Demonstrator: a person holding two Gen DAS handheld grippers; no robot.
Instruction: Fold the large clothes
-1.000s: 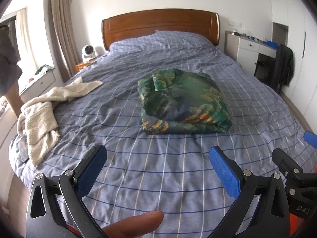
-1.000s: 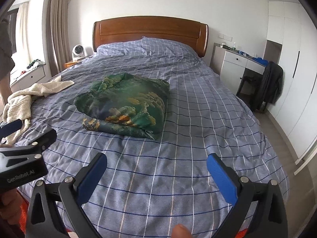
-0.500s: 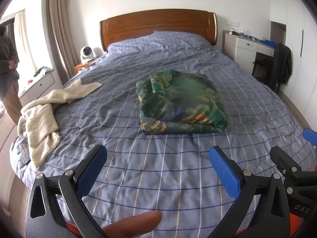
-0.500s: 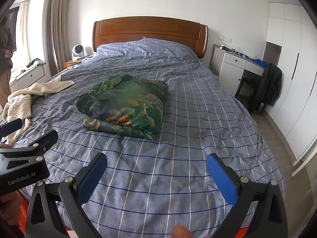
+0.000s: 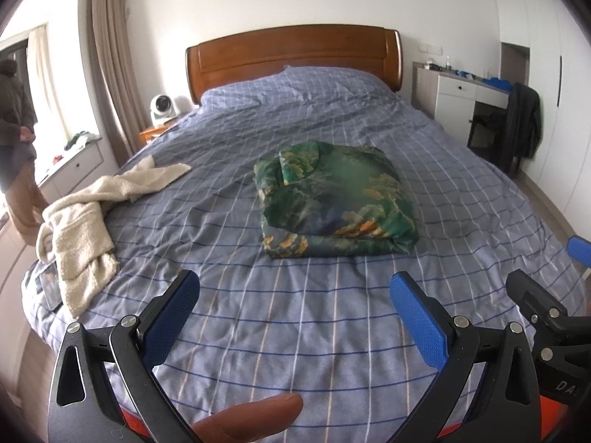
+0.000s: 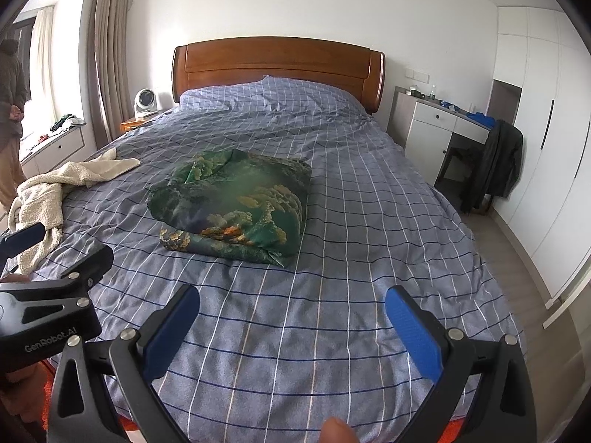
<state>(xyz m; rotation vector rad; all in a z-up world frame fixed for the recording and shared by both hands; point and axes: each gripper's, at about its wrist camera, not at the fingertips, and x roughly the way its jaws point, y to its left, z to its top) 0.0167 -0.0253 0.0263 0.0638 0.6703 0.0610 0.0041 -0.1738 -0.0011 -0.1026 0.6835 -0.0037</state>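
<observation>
Plainly, both grippers hung above the foot edge of the bed [image 5: 461,199], each spread wide and grasping nothing. The left gripper [image 5: 295,299] showed its blue pads [image 5: 417,321] well apart over the checked blue cover, with a fingertip of the person's hand [image 5: 251,421] visible at the bottom edge of the left wrist view. The right gripper [image 6: 291,310] was likewise released, its blue fingers [image 6: 413,332] set wide with only bedding between them. Each gripper's black frame showed at the side of the other's view, so the two sat just beside one another.

The folded green garment [image 5: 336,199], printed with yellow and orange patches, lay as a compact bundle near the middle of the bed, well apart from both grippers and touched by neither. Its near edge showed a rolled, layered fold facing the foot.

A cream fleecy garment [image 5: 85,221] lay crumpled at the bed's left edge, partly trailing over the side. A wooden headboard [image 6: 277,62] stood at the far end. A small white fan [image 6: 146,101] stood on a nightstand by the far left corner. A white desk [image 6: 443,125] stood beyond the bed's right edge, with a dark jacket [image 6: 498,166] hung on a chair beside it. Another person [image 5: 14,140] stood by the window at far left.
</observation>
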